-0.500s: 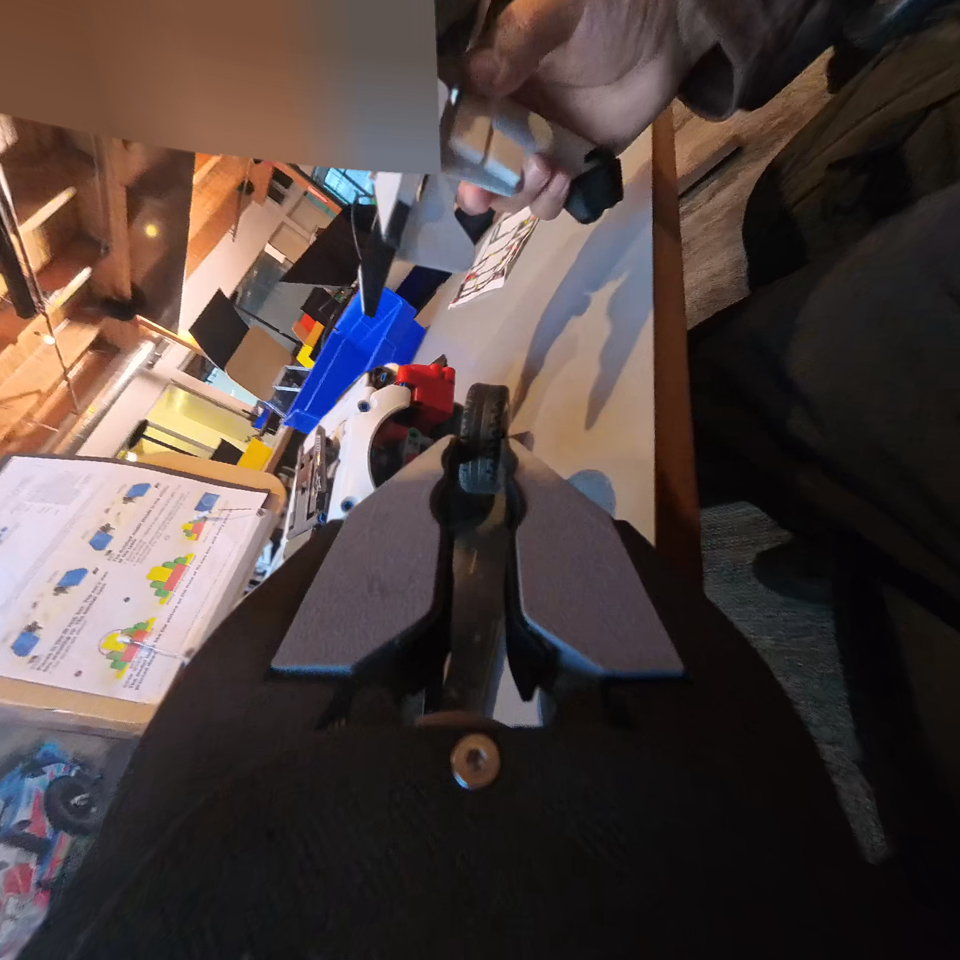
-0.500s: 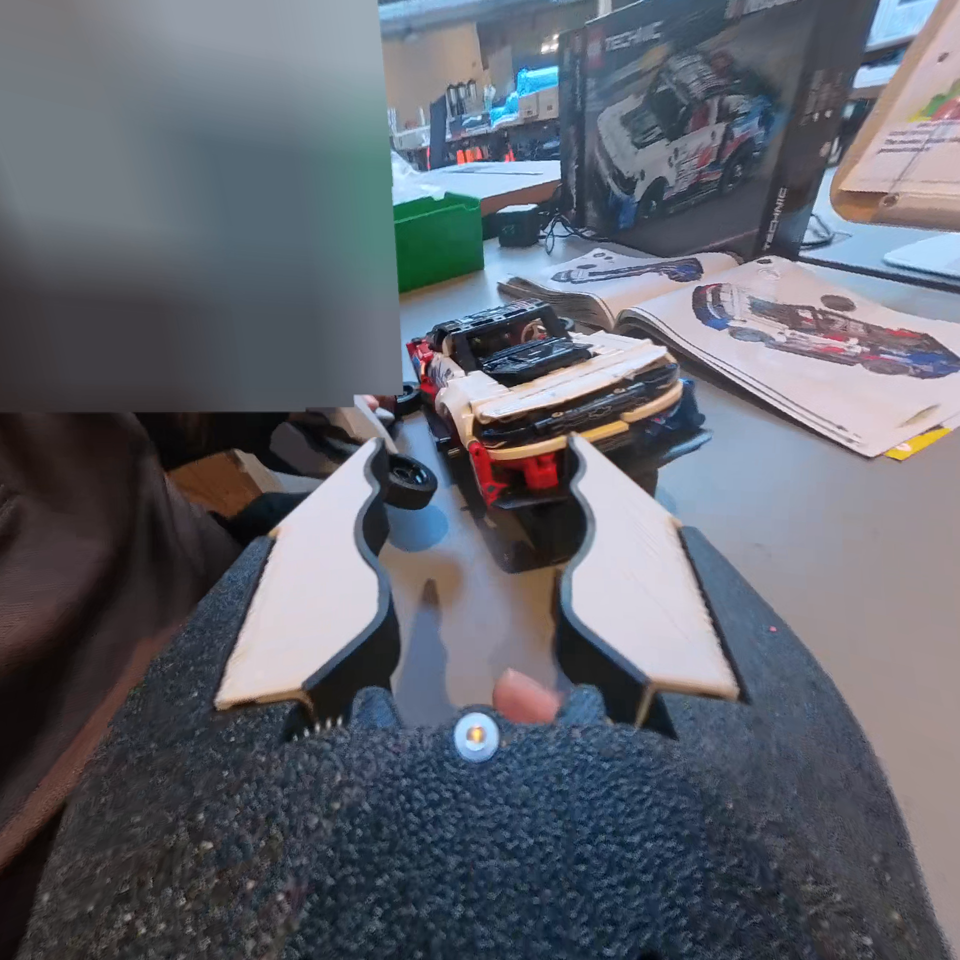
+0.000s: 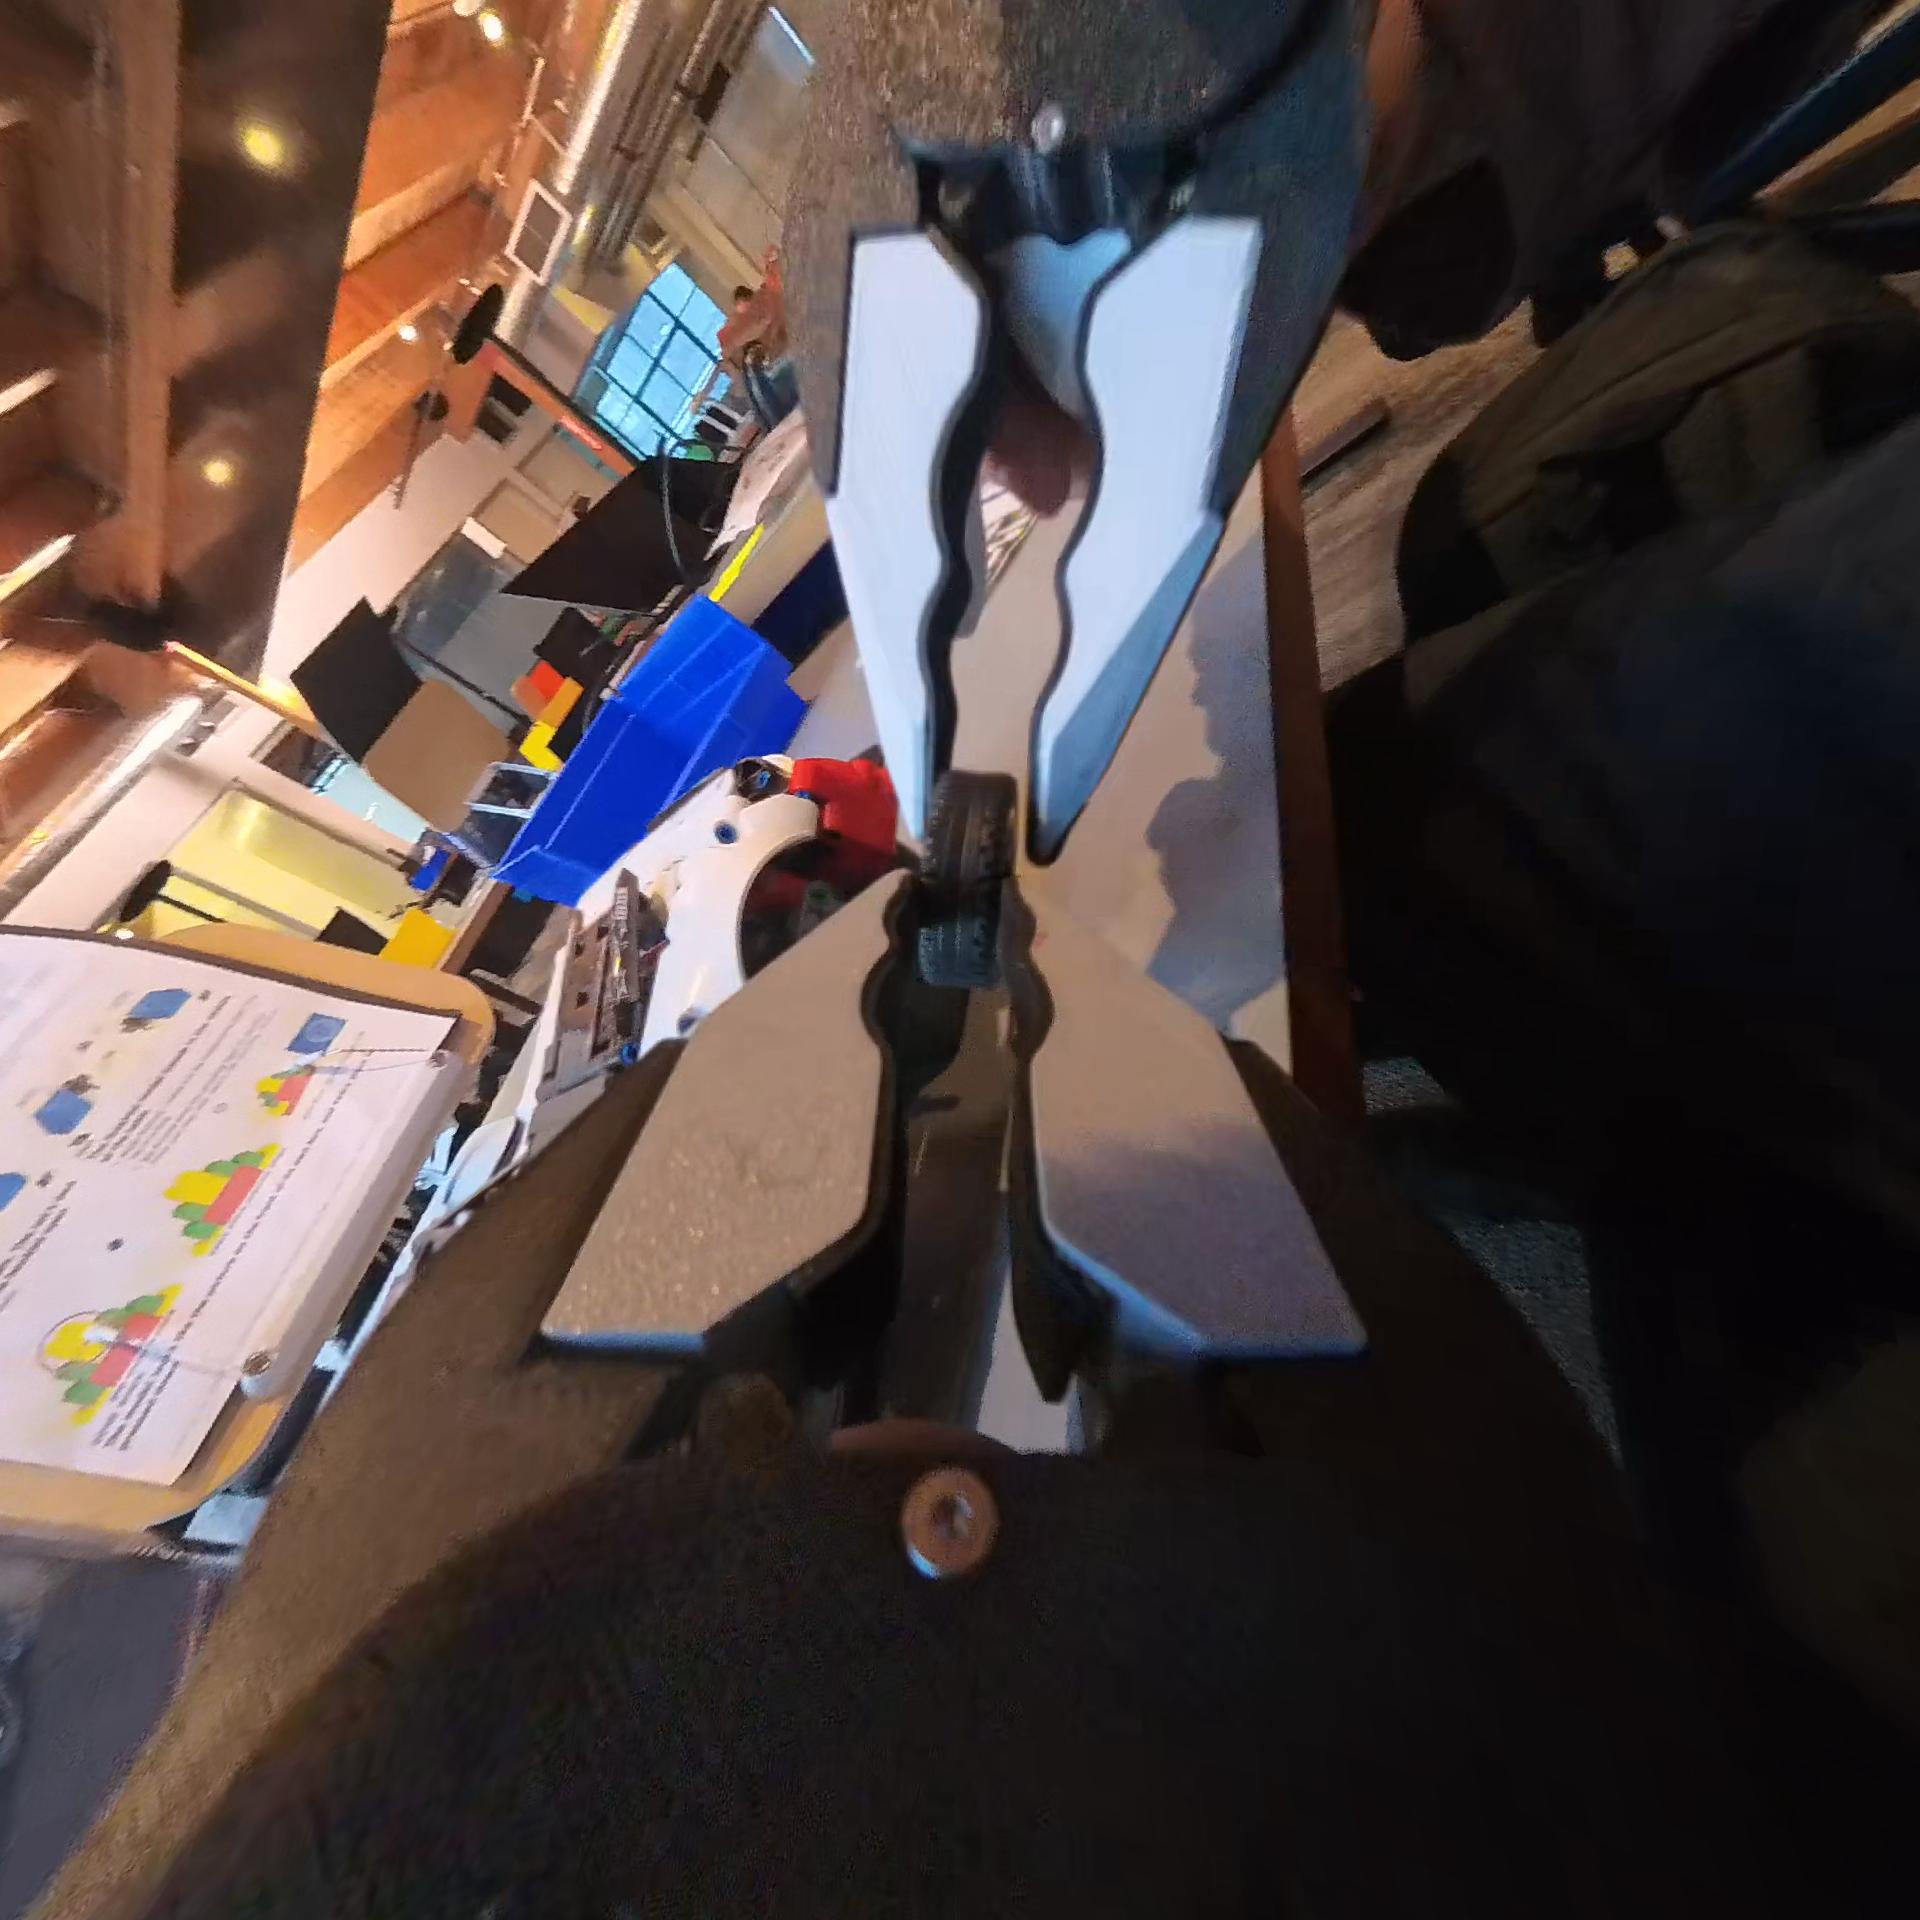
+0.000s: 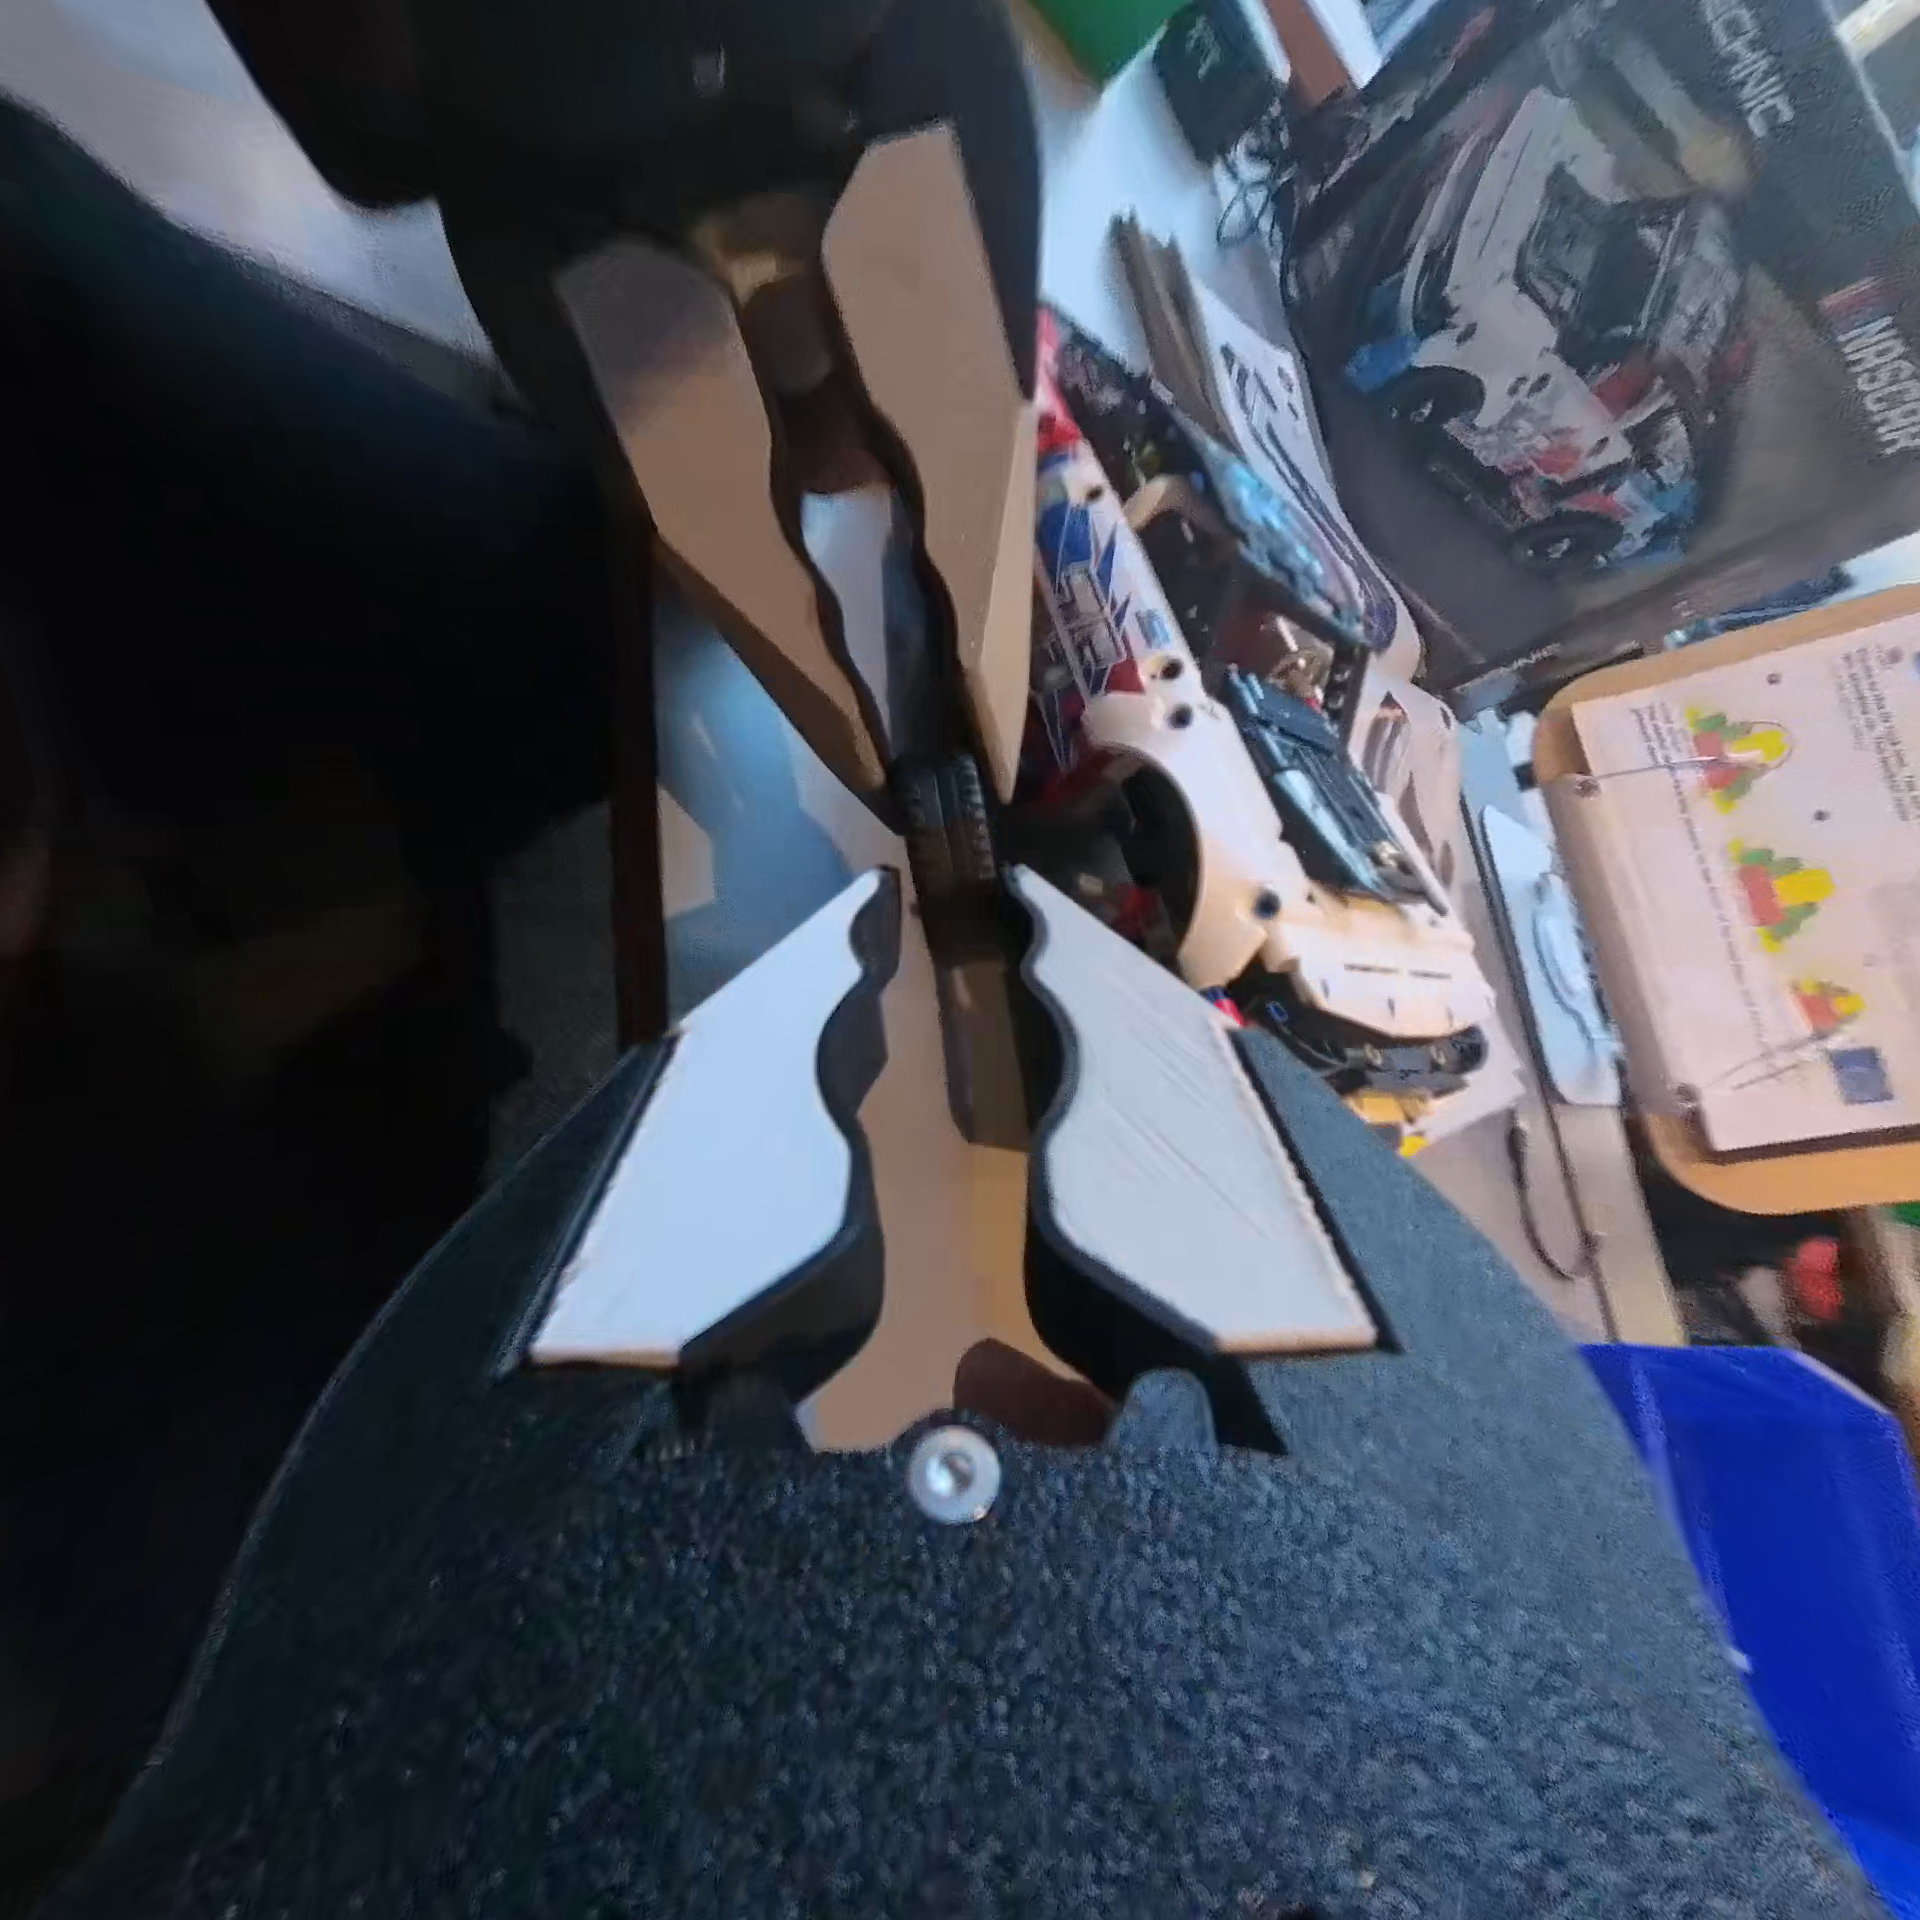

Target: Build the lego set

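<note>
Lego tyre (image 3: pixel 966 883) is clamped by left tongs (image 3: pixel 961 935) near the table edge, right tongs (image 4: pixel 951 894) narrowly straddling it, apparently for handover.

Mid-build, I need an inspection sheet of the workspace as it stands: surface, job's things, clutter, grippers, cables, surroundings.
Surface: grey tabletop with a wooden edge.
Job's things: small black rubber wheel between both grippers; white-and-red lego car right beside it.
Clutter: blue plastic bin, dark set box, open instruction booklet, wooden board with a printed sheet.
Grippers: left gripper shut on the wheel; right gripper flanks the same wheel, contact unclear.
Cables: black cables by the box.
Surroundings: large room with windows behind the table.
</note>
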{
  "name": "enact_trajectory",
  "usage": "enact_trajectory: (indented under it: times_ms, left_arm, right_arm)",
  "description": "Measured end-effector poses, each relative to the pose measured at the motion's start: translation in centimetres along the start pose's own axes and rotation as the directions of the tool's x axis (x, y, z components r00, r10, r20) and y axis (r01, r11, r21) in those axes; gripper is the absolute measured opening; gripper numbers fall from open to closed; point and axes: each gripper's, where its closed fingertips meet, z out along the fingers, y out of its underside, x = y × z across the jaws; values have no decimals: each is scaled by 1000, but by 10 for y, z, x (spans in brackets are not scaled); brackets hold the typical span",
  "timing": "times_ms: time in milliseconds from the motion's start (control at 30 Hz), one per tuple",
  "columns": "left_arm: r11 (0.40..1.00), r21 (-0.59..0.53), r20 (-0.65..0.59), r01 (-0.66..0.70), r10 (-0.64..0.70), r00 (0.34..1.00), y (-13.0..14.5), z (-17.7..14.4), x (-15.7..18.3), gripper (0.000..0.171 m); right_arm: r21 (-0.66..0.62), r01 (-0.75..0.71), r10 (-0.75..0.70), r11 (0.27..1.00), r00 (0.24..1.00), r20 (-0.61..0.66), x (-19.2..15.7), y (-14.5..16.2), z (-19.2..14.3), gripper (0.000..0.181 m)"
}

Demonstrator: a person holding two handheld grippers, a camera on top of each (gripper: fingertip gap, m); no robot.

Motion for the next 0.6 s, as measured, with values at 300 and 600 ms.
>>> enact_trajectory:
  times_ms: [300,600]
  left_arm:
    - [990,-121,99,76,-64,993,11,0,-10,18]
    - [775,-169,66,609,-608,791,19,-17,-28,62]
  right_arm:
    - [9,-127,127,992,992,-19,9,14,13,10]
    - [78,-562,535,824,815,221,11,10,17,10]
